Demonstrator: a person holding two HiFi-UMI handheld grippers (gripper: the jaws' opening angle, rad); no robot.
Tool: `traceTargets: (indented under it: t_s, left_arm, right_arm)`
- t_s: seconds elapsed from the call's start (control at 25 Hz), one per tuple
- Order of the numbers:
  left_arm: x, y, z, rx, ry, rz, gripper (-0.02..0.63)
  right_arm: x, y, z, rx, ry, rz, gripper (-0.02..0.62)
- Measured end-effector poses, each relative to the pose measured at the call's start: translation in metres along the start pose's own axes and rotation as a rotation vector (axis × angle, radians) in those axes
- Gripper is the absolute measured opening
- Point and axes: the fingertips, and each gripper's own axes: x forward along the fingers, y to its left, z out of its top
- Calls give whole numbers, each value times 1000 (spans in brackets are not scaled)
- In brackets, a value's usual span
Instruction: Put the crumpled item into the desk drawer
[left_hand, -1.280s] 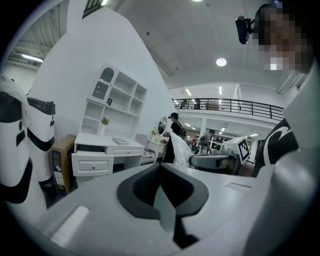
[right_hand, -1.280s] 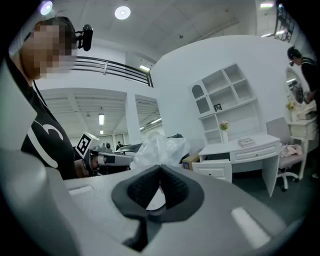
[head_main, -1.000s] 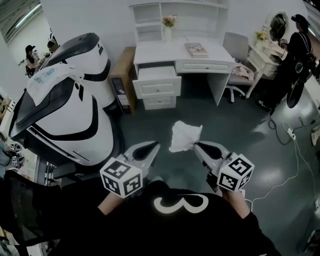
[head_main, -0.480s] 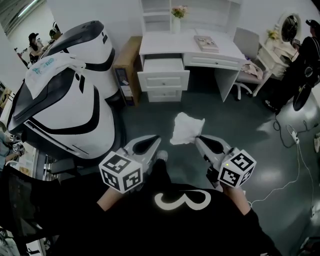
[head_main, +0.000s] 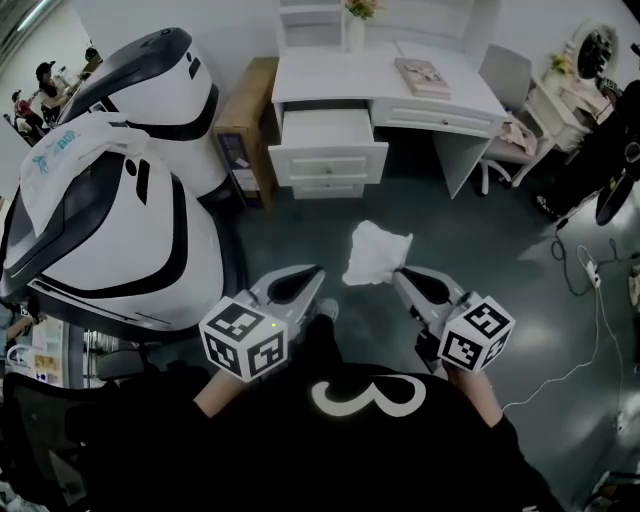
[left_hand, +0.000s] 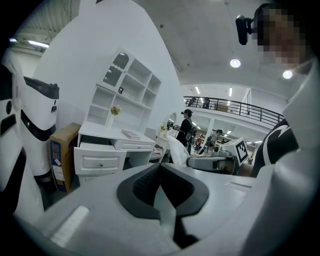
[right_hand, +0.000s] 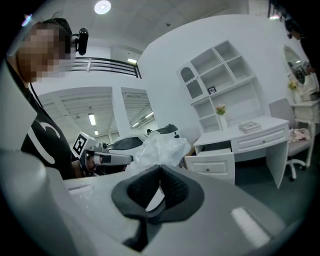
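The crumpled item (head_main: 375, 252) is a white plastic bag hanging over the grey floor, pinched at its lower right edge by my right gripper (head_main: 400, 272). In the right gripper view the bag (right_hand: 161, 146) bulges up just past the closed pads. My left gripper (head_main: 318, 270) is shut with nothing in it, level with the right one and a little to the left of the bag; its pads meet in the left gripper view (left_hand: 160, 165). The white desk (head_main: 330, 85) stands ahead, its top left drawer (head_main: 325, 132) pulled open. The drawer (left_hand: 98, 154) (right_hand: 216, 155) shows in both gripper views.
A large white and black pod-shaped machine (head_main: 110, 220) fills the left side, with a cardboard box (head_main: 245, 120) between it and the desk. A book (head_main: 422, 76) lies on the desktop. A chair (head_main: 505, 130), a person (head_main: 612, 160) and a floor cable (head_main: 592, 300) are at the right.
The desk and its open drawer have come closer and slid lower in the head view. Both grippers keep their places, the right one still holding the bag.
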Motion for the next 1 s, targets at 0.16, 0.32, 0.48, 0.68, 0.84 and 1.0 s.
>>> traceTargets:
  t_s: [0.16,0.32,0.48,0.68,0.84,1.0]
  left_arm:
    - [43,62,25,-19,38,-9,9]
    - [85,123,53,-38,73,-16,9]
    - [123,184,80,-52,92,-13,9]
    - [160,248,106,-62,99,-8,9]
    - [176,284,121,-73,89,-5,9]
    - [180,311,130,-82,71,5,9]
  right_arm:
    - [58,-46,19,34,23,-15,5]
    - [117,-91,42,67,45,-24,5]
    - [174,-132,67,87,54,-30,5]
    - [232,-176,91,89,66,-41,5]
    - [266,-198,108,81,76,-50,5]
    - [288,-205,119,61,83,-50,5]
